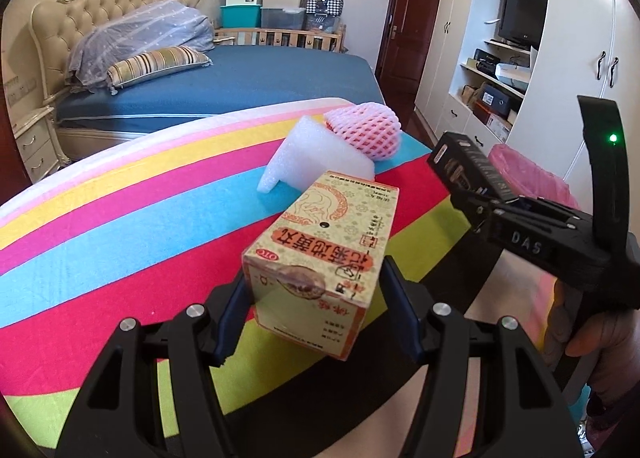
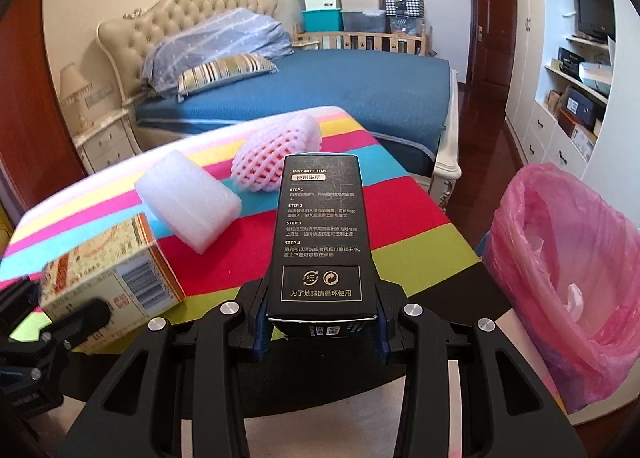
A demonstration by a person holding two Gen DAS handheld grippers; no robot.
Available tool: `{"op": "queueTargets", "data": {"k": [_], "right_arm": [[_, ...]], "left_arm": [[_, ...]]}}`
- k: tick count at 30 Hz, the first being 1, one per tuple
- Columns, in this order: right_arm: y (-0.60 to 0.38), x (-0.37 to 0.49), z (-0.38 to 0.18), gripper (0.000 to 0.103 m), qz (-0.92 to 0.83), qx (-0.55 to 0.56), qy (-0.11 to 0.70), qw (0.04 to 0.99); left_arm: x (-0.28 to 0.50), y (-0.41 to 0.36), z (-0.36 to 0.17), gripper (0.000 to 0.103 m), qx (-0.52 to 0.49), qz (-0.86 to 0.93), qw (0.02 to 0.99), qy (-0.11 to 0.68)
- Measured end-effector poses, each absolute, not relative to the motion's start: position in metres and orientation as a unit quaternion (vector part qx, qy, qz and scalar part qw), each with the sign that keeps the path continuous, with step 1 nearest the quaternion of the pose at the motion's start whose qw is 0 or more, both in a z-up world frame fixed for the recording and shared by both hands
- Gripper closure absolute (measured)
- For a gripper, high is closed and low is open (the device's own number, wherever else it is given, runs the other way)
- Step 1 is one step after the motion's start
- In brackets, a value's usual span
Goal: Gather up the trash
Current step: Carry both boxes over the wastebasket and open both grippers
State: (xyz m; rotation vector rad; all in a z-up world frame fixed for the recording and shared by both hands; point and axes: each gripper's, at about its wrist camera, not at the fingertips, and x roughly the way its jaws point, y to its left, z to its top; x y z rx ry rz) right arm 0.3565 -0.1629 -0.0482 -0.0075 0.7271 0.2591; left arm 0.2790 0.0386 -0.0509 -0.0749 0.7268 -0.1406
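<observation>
My left gripper [image 1: 316, 316] is shut on a cream and orange medicine box [image 1: 320, 258], held tilted above the striped table cover [image 1: 120, 226]. The box also shows in the right wrist view [image 2: 108, 274]. My right gripper [image 2: 322, 332] is shut on a black box [image 2: 322, 234] with white instructions, also seen in the left wrist view [image 1: 468, 170]. A white foam block [image 2: 192, 200] and a pink foam fruit net [image 2: 276, 156] lie on the cover farther back. A bin lined with a pink bag [image 2: 568, 278] stands to the right of the table.
A bed with a blue sheet [image 2: 360, 86] stands behind the table. White cupboards with shelves and a TV [image 1: 520, 14] line the right wall. A dark wooden door [image 1: 404, 34] is at the back.
</observation>
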Motion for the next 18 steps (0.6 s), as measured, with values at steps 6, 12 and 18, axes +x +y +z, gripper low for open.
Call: {"op": "queueTargets", "data": {"k": [6, 12, 18], "right_arm": [[-0.178, 0.343, -0.042, 0.066, 0.144, 0.007, 0.347, 0.927], [-0.201, 0.329, -0.031, 0.066, 0.147, -0.008, 0.329, 0.933], [-0.214, 0.321, -0.03, 0.066, 0.159, 0.002, 0.329, 0.931]], "left_arm": [[0.269, 0.026, -0.038, 0.044, -0.025, -0.067, 0.94, 0.334], [0.265, 0.01, -0.023, 0.046, -0.021, -0.085, 0.951, 0.298], [0.273, -0.021, -0.026, 0.053, 0.041, -0.118, 0.943, 0.309]]}}
